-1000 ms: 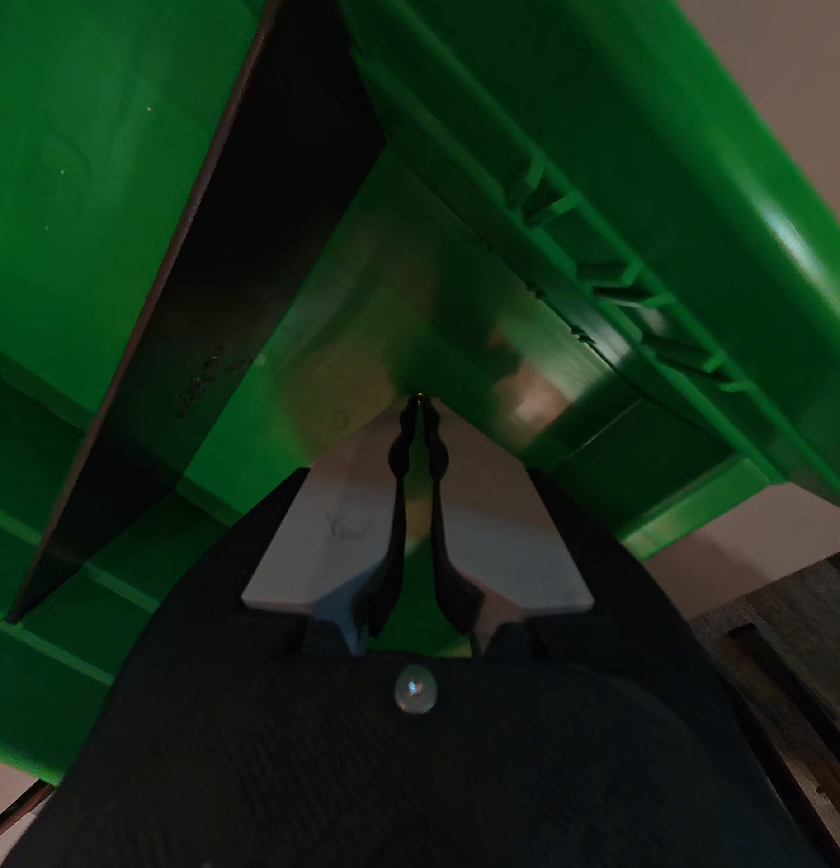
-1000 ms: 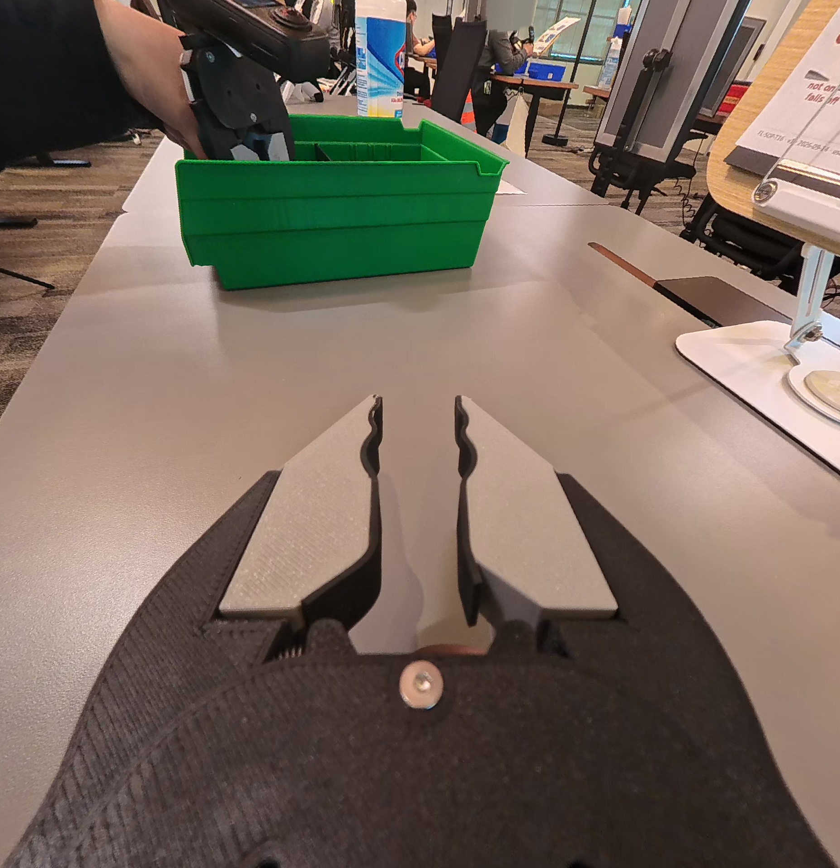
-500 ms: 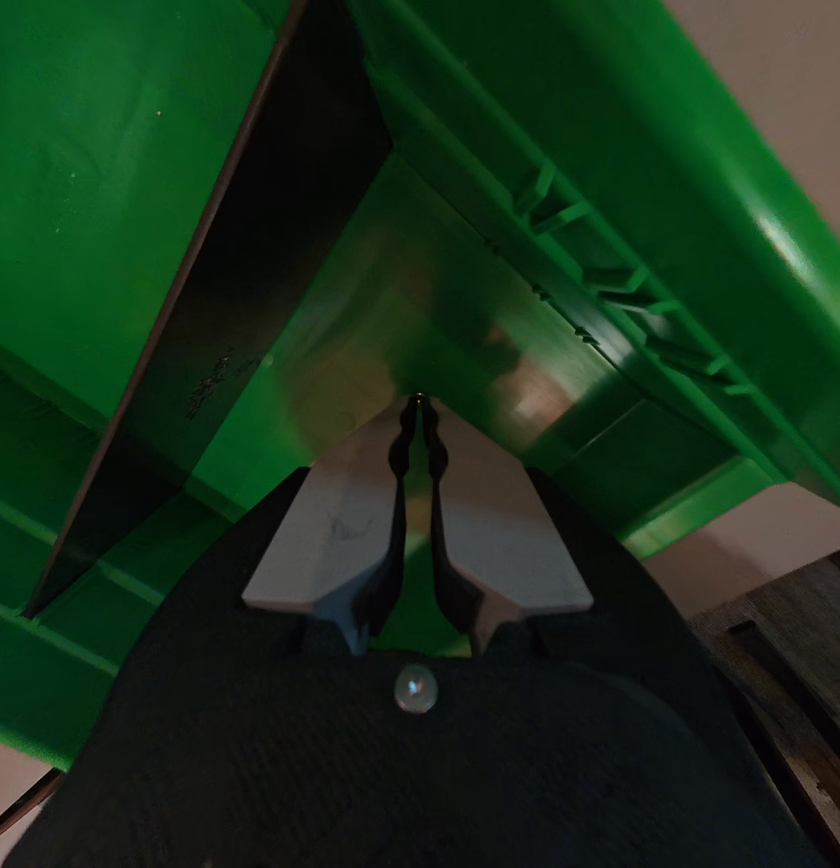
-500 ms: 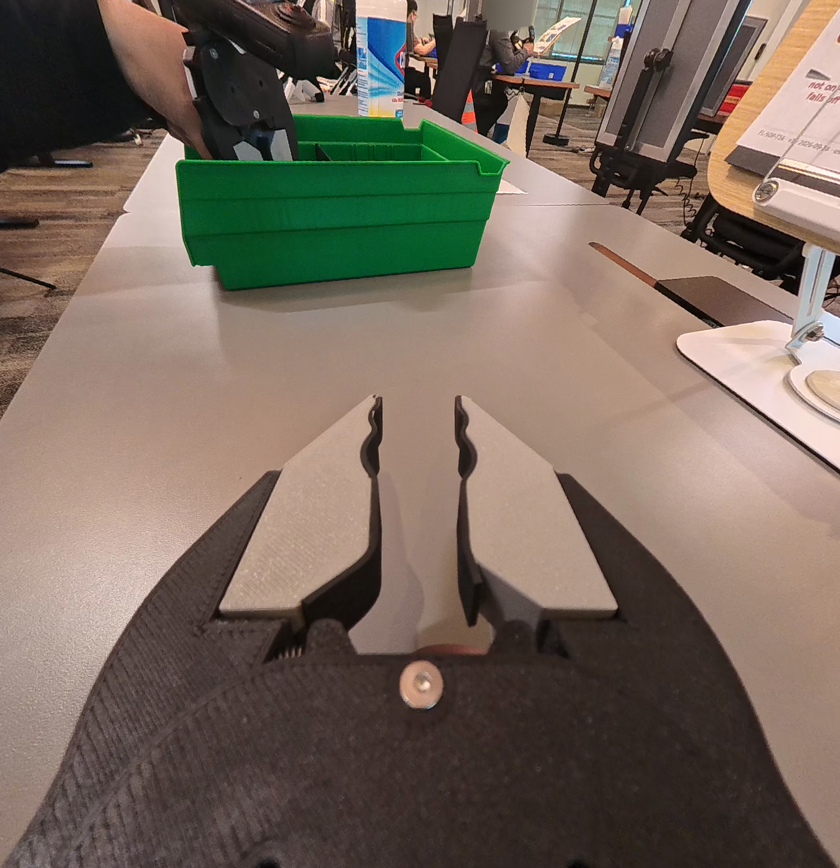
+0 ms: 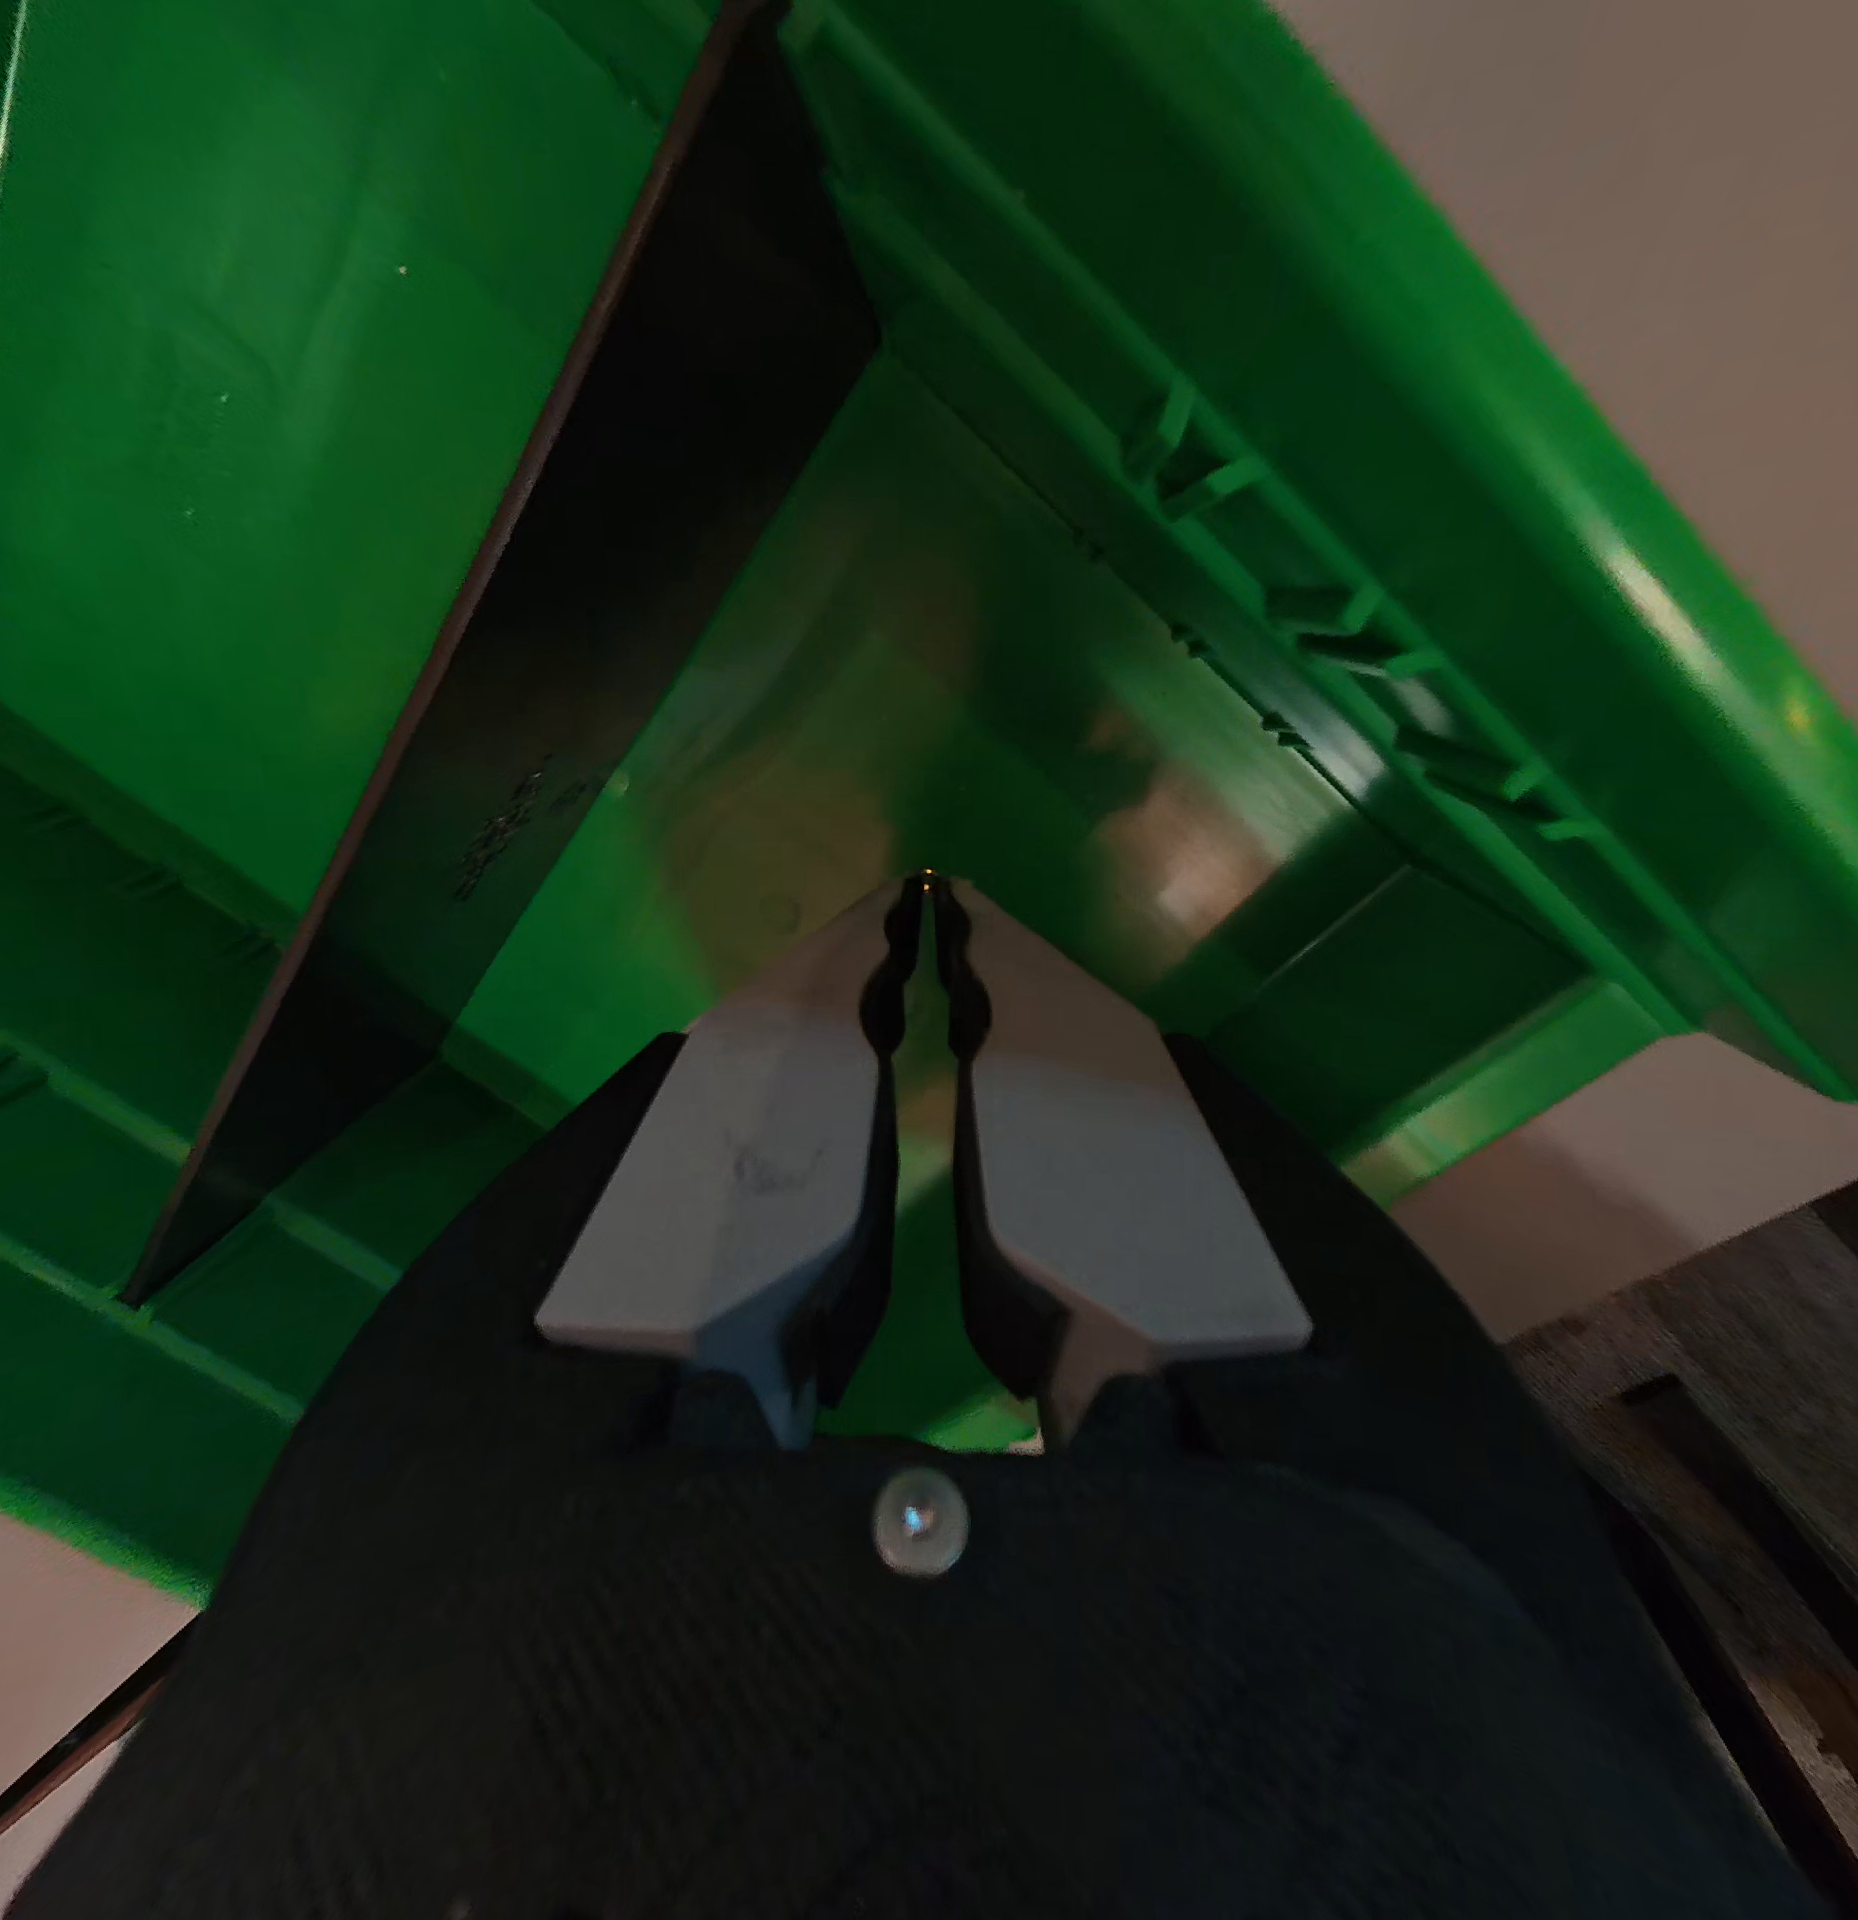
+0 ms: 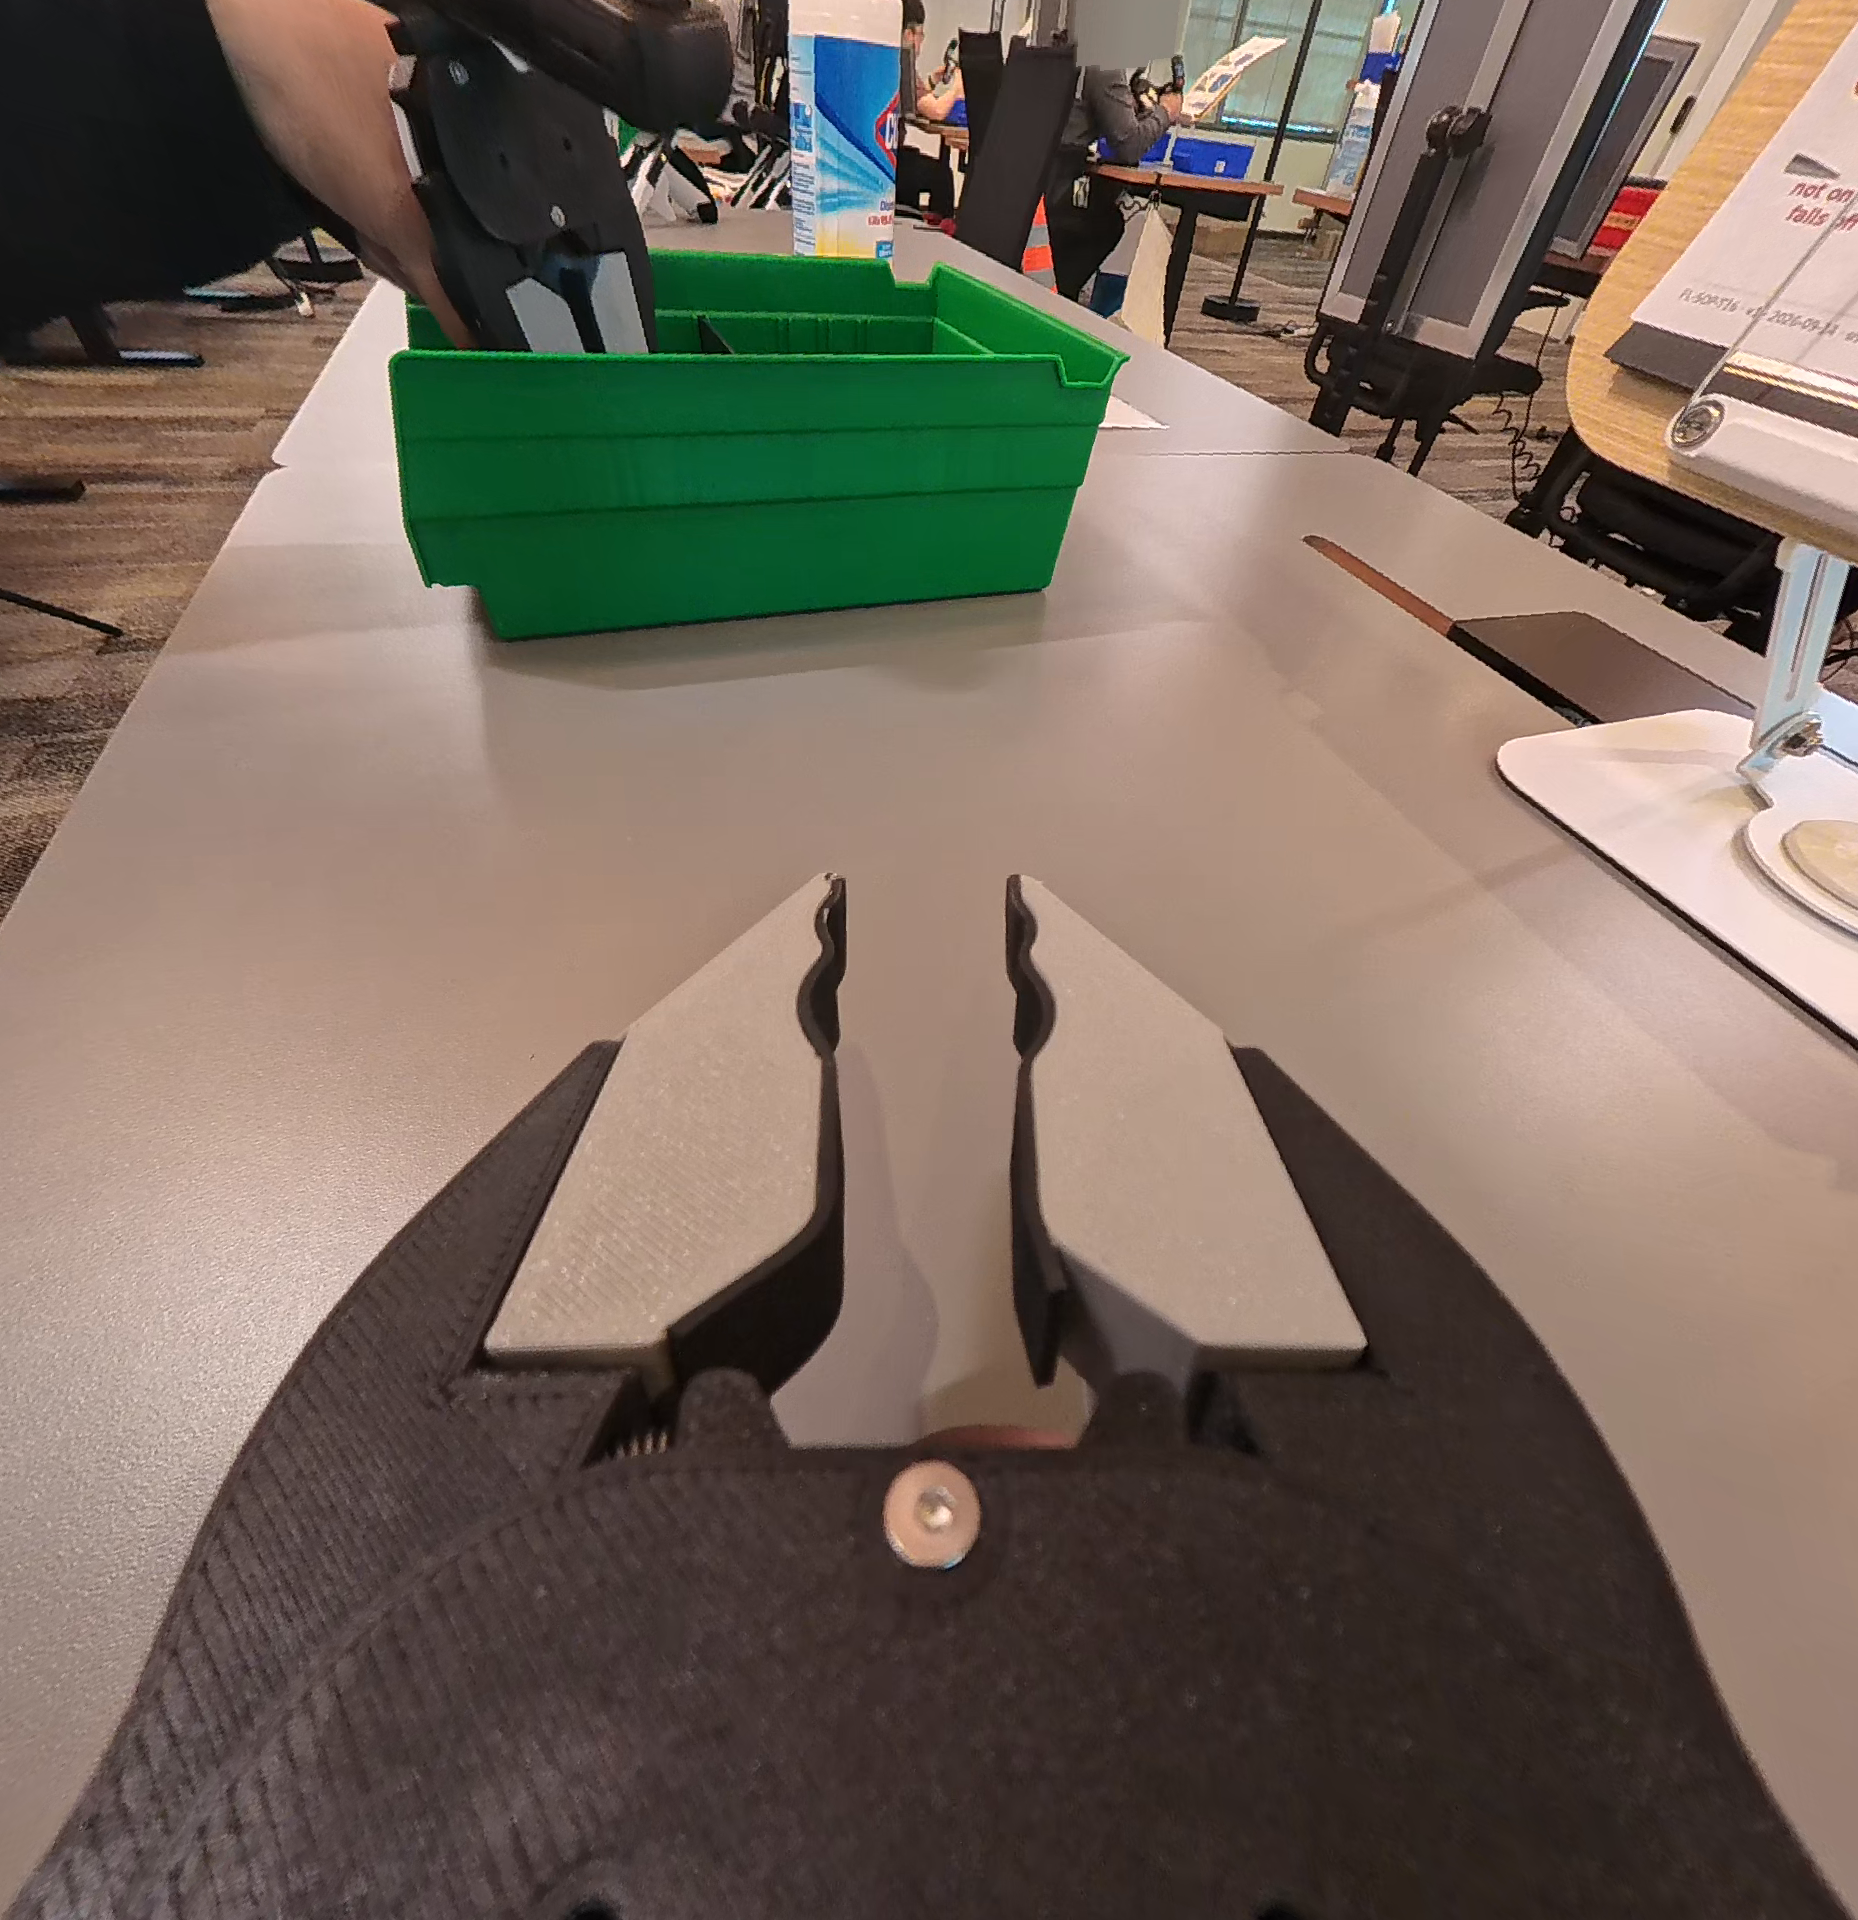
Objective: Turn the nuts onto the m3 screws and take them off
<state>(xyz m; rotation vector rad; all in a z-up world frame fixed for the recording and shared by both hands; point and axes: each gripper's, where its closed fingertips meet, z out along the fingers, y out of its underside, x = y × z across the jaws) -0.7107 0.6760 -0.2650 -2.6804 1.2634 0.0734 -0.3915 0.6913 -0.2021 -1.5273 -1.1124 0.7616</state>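
Note:
My left gripper (image 5: 925, 891) reaches down into a compartment of the green bin (image 5: 904, 644), next to a black divider (image 5: 613, 582). Its jaws are shut on a tiny dark metal part (image 5: 926, 882) at the very tips; I cannot tell whether it is a nut or a screw. In the right wrist view a hand holds that gripper, and its fingers (image 6: 582, 307) dip behind the wall of the bin (image 6: 738, 499) at the far left. My right gripper (image 6: 925, 904) is open and empty, low over the grey table (image 6: 489, 831), well short of the bin.
A white and blue bottle (image 6: 842, 125) stands behind the bin. A white stand base (image 6: 1673, 810) and a dark slab (image 6: 1590, 665) lie at the right edge. A dark wooden piece (image 5: 1735, 1403) shows beside the bin in the left wrist view. My right fingertips sit around 35 cm from my left ones.
My left gripper has risen and tilted slightly inside the bin, still shut on the tiny part. The right gripper has not moved.

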